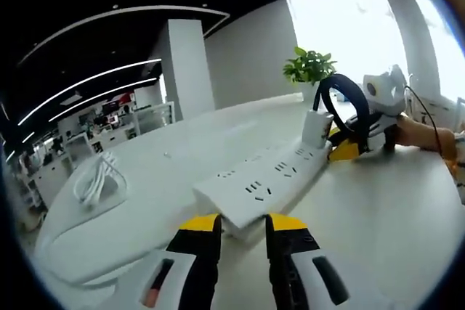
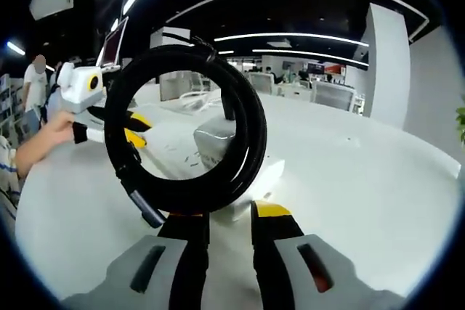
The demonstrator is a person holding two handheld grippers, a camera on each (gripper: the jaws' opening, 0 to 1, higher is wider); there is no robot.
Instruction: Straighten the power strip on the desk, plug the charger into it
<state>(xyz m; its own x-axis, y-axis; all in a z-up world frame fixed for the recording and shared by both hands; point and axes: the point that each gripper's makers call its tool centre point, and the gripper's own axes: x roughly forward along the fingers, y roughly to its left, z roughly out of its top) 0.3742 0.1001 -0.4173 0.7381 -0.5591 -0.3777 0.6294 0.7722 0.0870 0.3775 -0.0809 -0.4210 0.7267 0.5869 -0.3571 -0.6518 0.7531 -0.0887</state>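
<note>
We see a wide white desk [image 1: 378,208] curving away into an open office, and one white power strip [image 1: 265,179] lying flat on it. In the left gripper view the strip's long axis runs from its near end, just beyond our left gripper [image 1: 242,226], away toward the upper right, where its far end meets the right gripper [image 1: 341,147]. We count four groups of socket slots along its top face, though the far ones blur together.

At that far end one white charger [image 1: 317,128] stands upright on the strip, with a coiled black cable [image 1: 349,96] looping above it. In the right gripper view the same coil [image 2: 185,136] hangs in front of the lens and hides most of the charger [image 2: 216,139] and strip [image 2: 254,176] — only a grey-white block shows through the ring.

The right gripper's [image 2: 229,226] jaws stand a little apart beneath the coil; whether they grip the charger we cannot tell, since the loop covers the tips. The left gripper's jaws stand open, a gap between the yellow-capped tips, with the strip's near end just past them and untouched as far as we can see. In the right gripper view the left gripper [image 2: 134,130] shows at the left, held by a hand [image 2: 51,136].

One bundle of white cord [image 1: 96,178] lies well apart on the desk's left side — and one green plant [image 1: 309,65] stands at the far edge.
</note>
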